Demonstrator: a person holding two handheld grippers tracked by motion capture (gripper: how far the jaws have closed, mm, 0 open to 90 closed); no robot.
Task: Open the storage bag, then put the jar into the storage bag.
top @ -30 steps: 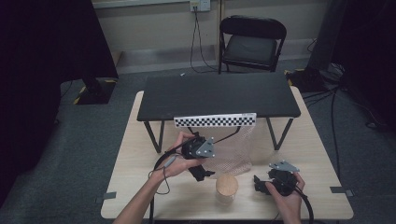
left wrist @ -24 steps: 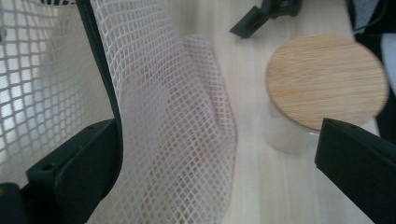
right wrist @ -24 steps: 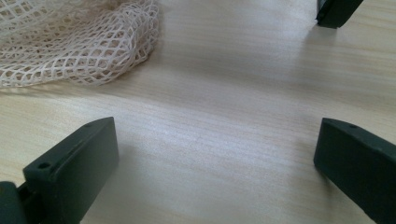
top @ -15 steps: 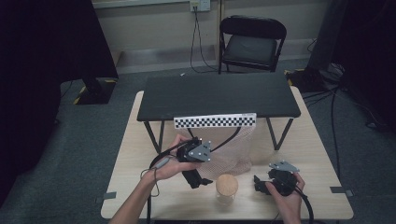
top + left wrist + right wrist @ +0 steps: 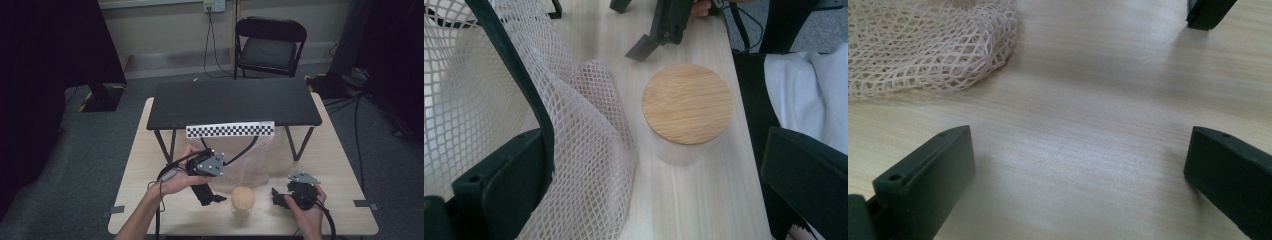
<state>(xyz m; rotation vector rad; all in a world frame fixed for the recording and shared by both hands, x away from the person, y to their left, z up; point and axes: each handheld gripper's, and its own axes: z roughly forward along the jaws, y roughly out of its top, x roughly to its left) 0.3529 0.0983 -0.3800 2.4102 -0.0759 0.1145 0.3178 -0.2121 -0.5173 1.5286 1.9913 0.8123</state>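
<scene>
A lidded jar (image 5: 242,200) is seen standing on the table (image 5: 150,150), just beside a mesh bag (image 5: 250,160). The left tool (image 5: 212,195) is held above the jar with its jaws spread wide and nothing gripped. The right tool (image 5: 285,197) rests low, wide open and empty. Bagging the jar is judged the likely aim; it is not yet begun.
</scene>
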